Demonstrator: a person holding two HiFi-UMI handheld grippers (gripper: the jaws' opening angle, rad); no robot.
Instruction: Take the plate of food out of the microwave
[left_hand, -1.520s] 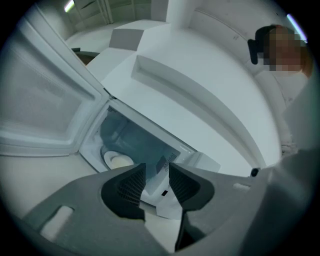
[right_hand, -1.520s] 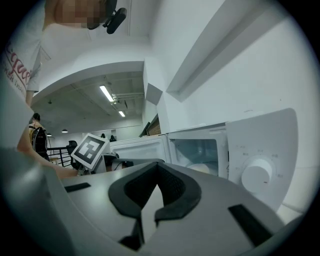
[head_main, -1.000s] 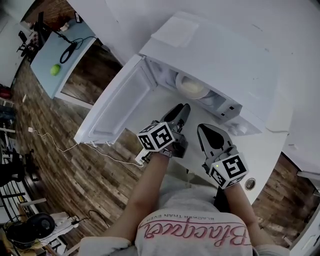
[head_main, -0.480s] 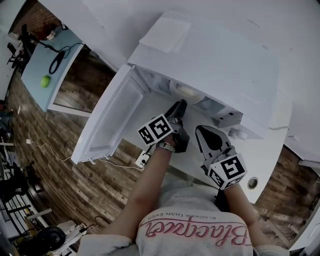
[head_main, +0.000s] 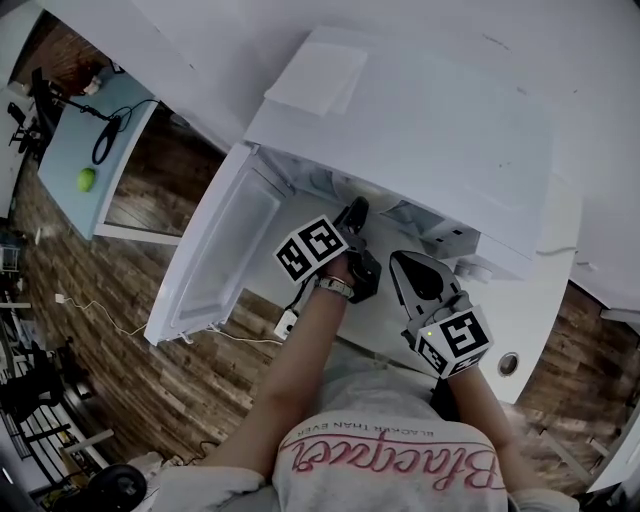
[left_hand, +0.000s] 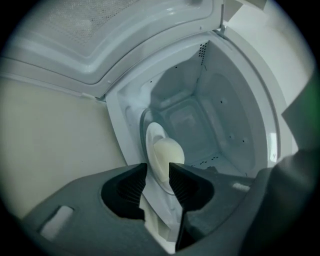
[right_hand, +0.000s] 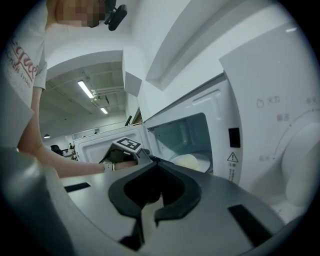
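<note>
left tongs (head_main: 355, 209) slightly spread, plate (left_hand: 151, 137) rim straight ahead in their gap (my right tongs (head_main: 402, 262), pressed together, sit farther).

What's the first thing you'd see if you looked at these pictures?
The big white microwave, with its door swung wide open at its left. The left gripper pokes into it, jaws either side of the rim of a plate that holds a pale lump of food. The right gripper hangs outside, jaws together.
</note>
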